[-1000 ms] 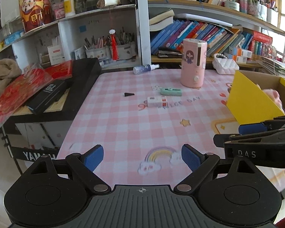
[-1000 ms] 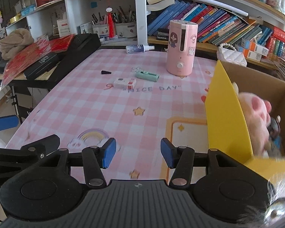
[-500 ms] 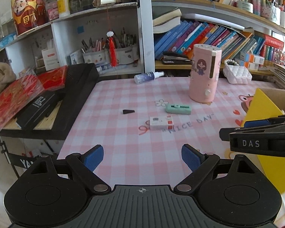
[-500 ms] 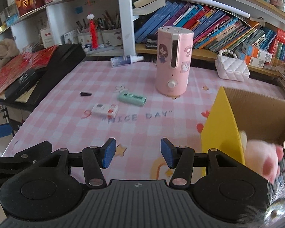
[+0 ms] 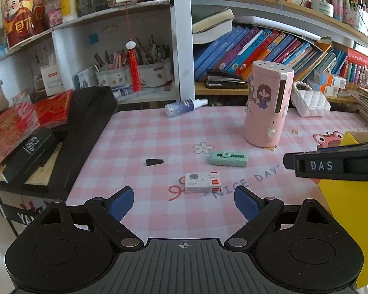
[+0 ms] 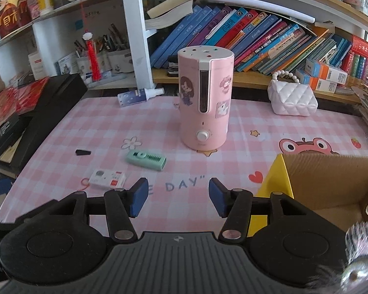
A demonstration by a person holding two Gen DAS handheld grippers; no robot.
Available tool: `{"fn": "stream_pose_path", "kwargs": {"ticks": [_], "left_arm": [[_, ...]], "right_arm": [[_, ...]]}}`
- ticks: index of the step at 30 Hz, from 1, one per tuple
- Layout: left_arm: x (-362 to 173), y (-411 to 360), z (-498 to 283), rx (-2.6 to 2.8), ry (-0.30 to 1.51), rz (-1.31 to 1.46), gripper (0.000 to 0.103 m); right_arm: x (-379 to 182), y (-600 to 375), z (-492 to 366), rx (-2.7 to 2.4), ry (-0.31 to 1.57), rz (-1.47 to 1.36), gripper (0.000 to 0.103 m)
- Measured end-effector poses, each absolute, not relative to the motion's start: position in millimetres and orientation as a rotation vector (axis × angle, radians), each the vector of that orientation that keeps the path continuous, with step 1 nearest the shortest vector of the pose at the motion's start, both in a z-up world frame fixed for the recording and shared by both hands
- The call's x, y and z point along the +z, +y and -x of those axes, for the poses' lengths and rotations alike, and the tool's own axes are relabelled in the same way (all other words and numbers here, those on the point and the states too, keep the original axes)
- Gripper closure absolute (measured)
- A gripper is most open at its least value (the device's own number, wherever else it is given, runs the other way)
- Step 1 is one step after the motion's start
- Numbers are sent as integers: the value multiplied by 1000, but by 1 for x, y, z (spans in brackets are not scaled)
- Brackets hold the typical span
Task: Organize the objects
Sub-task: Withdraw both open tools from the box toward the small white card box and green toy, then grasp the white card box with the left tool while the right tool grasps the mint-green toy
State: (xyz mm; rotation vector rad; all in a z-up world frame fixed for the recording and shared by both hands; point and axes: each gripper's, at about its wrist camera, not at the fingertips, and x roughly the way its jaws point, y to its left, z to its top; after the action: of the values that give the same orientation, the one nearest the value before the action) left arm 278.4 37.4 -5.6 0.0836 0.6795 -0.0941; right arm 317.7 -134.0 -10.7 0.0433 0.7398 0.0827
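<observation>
Taking the tall pink cylindrical humidifier [image 5: 268, 105] as the mark on the pink checked worktop [image 5: 139, 132]: a small black wedge [image 5: 154, 162], a white-and-red card box [image 5: 203, 182] and a mint-green plastic case [image 5: 228, 158] lie before it to its left. The left tongs [image 5: 184, 202] hang released and empty above the box; the right tongs [image 6: 176, 196], part-spread with jaws just widening, hold nothing. A good pick likely needs lowering squarely over the box, jaws astride its short sides.

white box [image 5: 202, 182]: flat, mid-desk
green case [image 5: 228, 158]: flat, beside it
black wedge [image 5: 154, 162]: toward the left edge
</observation>
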Motion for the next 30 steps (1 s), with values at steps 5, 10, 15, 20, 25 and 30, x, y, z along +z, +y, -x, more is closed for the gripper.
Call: {"fn": "stream_pose_path", "kwargs": {"ticks": [5,10,15,20,25,30], "left_arm": [[-14,35,-293,-100,689,-76,13],[-34,26,-316,-105,720,-67,19],[-59,15,-341,-112,743,-100,21],[-79,10,-365,-106,783,-96,27],[-86,6,-376,-120,783,-90,43],[-85,17,-370,-123,782,-45,51]], "right_arm": [[-14,-132,-331,93,742,-42,50],[-19,-126,-346,111,755,-41,50],[-22,-120,-358,123,763,-27,50],[-21,-123,-367,128,761,-28,50],[-22,-123,-375,127,767,-25,50],[-26,-118,-381,131,784,-6,50]]}}
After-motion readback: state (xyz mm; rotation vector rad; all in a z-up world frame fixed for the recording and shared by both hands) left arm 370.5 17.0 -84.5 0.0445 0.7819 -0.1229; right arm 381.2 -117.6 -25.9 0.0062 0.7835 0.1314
